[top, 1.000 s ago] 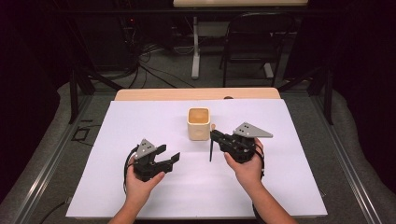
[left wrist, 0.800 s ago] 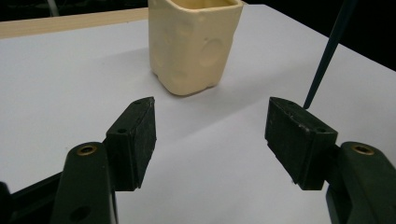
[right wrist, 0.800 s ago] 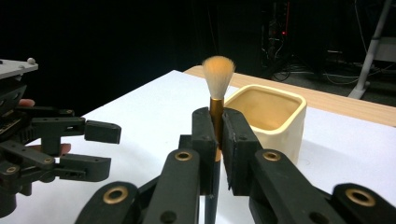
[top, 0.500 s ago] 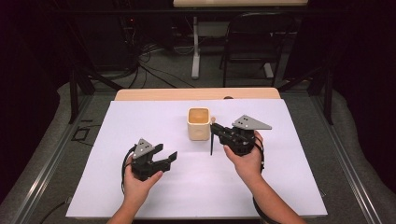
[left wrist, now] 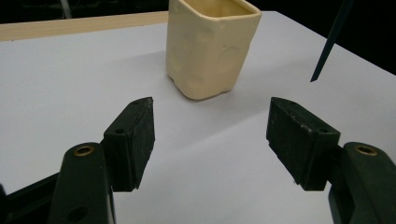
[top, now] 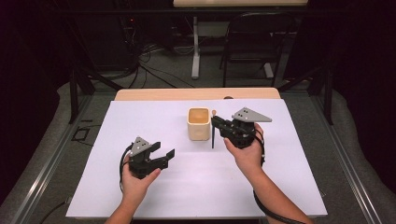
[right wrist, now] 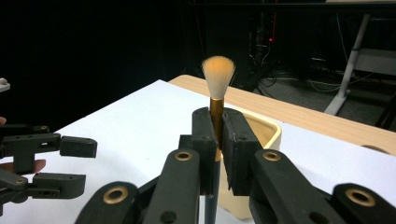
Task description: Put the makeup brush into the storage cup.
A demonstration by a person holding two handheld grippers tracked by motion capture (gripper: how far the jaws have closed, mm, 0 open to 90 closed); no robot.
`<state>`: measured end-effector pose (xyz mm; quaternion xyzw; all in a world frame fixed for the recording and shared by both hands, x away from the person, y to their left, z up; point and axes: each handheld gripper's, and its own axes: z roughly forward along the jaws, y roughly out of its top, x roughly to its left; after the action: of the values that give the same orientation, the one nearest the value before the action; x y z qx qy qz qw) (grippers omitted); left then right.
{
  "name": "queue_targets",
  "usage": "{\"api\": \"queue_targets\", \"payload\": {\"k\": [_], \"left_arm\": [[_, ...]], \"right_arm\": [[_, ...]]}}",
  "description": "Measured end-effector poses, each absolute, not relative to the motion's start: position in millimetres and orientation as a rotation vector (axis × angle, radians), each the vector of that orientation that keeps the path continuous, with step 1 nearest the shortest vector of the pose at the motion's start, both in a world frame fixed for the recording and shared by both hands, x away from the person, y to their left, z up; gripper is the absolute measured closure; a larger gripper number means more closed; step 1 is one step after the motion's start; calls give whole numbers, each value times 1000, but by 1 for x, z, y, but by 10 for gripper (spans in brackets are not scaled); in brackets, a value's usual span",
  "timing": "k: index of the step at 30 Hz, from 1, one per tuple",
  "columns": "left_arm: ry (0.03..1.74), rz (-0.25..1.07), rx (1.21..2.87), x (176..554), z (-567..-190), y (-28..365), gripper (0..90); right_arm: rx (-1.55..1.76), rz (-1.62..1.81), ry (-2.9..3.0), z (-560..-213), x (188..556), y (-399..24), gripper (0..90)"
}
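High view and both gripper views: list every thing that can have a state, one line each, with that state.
Right gripper: shut on the brush, held above the table.
Brush: upright, bristles up, handle tip pointing down, clear of the sheet.
Cream cup: upright on the white sheet, open top, untouched; contents cannot be told.
Left gripper: open, nothing between its jaws, low over the sheet.

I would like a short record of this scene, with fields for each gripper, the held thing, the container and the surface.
right gripper: shut on the brush, beside the cup
brush: upright, bristles up, dark handle tip pointing down, above the table
left gripper: open, nothing between the jaws, pointed toward the cup
cup: cream, squarish, upright, nothing visible inside from above
surface: white sheet on a wooden table
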<state>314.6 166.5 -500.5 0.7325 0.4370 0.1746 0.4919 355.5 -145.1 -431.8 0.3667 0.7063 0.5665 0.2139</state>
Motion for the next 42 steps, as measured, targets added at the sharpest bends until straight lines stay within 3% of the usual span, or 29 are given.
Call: {"api": "queue_targets", "payload": {"k": [42], "left_arm": [[1100, 459, 1751, 317, -499, 184, 332]], "right_arm": [[1003, 1563, 1950, -400, 395, -119, 840]]}}
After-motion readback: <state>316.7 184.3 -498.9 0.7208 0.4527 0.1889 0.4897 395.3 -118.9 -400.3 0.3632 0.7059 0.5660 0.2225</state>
